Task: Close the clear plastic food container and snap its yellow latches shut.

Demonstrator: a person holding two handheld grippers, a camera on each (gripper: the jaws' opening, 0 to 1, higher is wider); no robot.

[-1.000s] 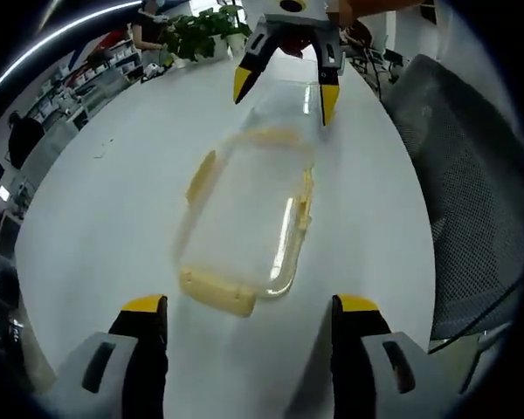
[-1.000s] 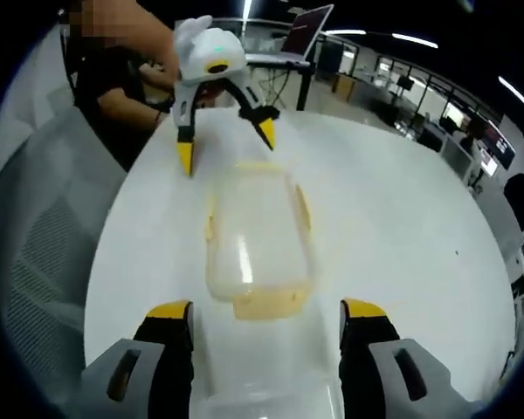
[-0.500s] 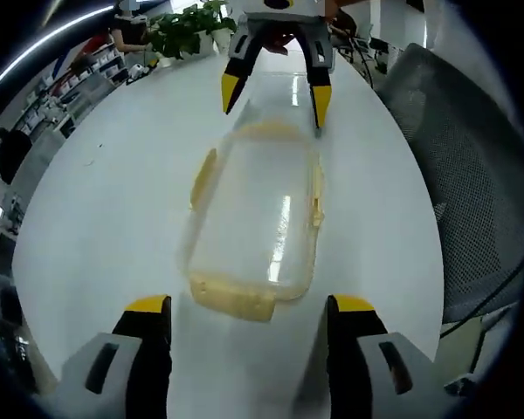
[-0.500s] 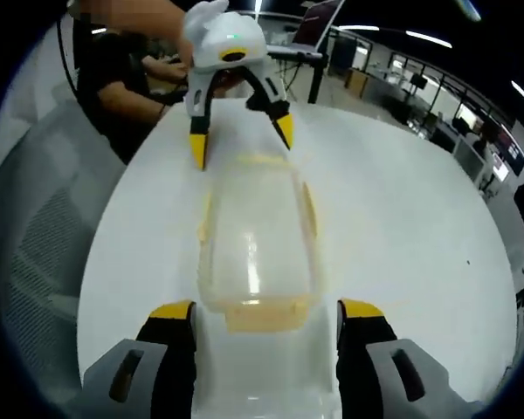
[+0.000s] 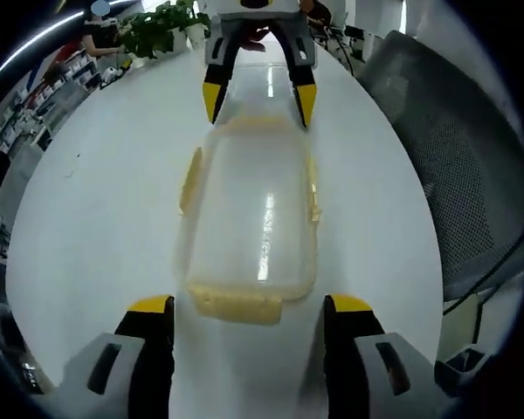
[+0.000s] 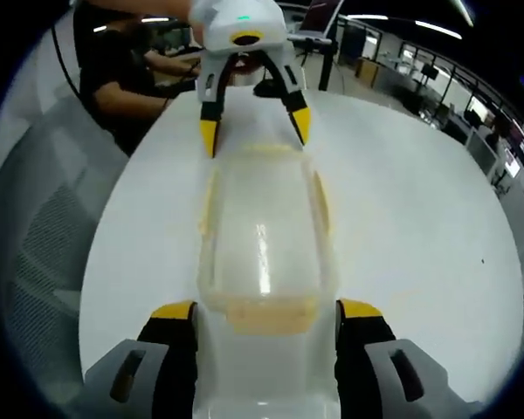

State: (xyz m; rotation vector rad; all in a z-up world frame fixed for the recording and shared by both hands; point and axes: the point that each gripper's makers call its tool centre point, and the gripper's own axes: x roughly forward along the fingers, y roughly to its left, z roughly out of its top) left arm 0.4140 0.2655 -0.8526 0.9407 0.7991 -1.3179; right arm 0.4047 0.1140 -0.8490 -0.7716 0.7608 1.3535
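Observation:
A clear plastic food container (image 5: 249,214) (image 6: 262,240) lies lengthwise on the white table, its lid resting on top. Yellow latches run along its long sides (image 5: 190,179) (image 6: 319,196), and one sits at each short end (image 5: 236,305) (image 6: 271,312). My left gripper (image 5: 240,310) stands open, its yellow-tipped jaws flanking the near end latch. My right gripper (image 6: 266,314) is open as well and straddles the opposite end. Each gripper shows in the other's view at the container's far end (image 5: 258,92) (image 6: 253,127), jaws spread about as wide as the box.
The round white table (image 5: 105,218) (image 6: 419,227) has bare surface on both sides of the container. A grey mesh chair (image 5: 437,148) (image 6: 35,253) stands at the table's edge. Potted plants (image 5: 153,30) and office desks lie beyond; a person in black (image 6: 131,83) sits behind.
Both grippers have closed in on the container from opposite ends, so it looks larger and straighter in both views. Each pair of jaws now flanks an end latch. The container has stayed put.

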